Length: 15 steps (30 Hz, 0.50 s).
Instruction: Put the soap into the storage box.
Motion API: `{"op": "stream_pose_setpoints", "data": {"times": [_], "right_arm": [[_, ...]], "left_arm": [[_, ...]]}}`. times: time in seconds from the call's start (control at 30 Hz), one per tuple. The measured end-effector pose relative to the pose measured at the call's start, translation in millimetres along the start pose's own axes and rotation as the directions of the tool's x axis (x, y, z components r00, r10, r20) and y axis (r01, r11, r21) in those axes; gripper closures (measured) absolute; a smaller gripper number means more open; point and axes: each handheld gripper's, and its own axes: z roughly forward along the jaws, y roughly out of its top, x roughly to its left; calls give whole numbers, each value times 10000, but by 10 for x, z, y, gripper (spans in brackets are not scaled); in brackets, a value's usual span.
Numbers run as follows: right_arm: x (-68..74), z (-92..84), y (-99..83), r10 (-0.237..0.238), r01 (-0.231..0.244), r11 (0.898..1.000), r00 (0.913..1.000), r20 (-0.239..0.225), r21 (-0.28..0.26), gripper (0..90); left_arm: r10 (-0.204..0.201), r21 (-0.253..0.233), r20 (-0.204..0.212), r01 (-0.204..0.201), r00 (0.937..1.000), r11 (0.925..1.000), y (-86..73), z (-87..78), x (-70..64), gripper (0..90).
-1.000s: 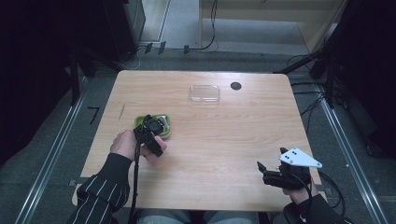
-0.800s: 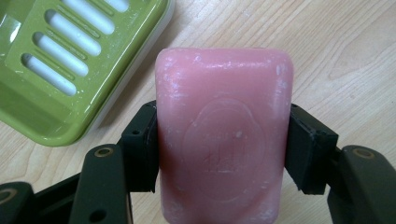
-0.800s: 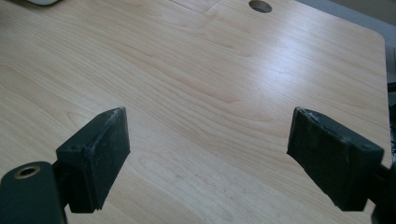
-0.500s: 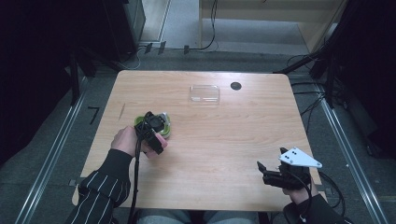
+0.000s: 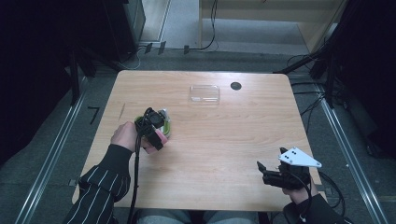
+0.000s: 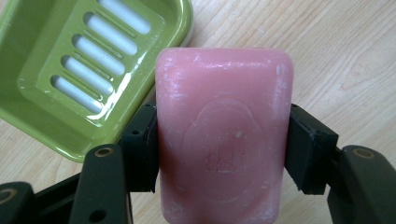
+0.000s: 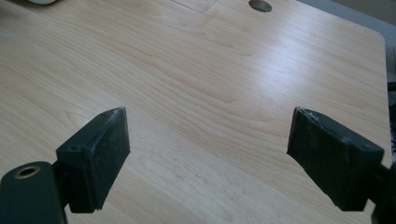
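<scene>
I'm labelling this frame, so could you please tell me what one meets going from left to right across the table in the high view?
Left tool holding the pink soap bar by the green soap dish → clear lid → table hole → right tool.

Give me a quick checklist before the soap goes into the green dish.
1. Left gripper shut on the pink soap: ok.
2. Soap held at both sides by the pads: ok.
3. Green soap dish has nothing in it: ok.
4. Soap is over the dish: not ok, it sits beside the rim.
5. Right gripper open and away from the dish, over bare table: ok.
6. Dish steady on the table: cannot tell.
</scene>
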Motion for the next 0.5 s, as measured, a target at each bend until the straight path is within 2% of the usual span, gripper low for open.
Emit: {"op": "stream_pose_setpoints", "data": {"times": [0.5], "right_arm": [[-1,-2,-2,28,-28,10000,10000,6,25,138]], "left_arm": [[259,-85,-13,-259,9997,9996,86,-34,86,388]]}}
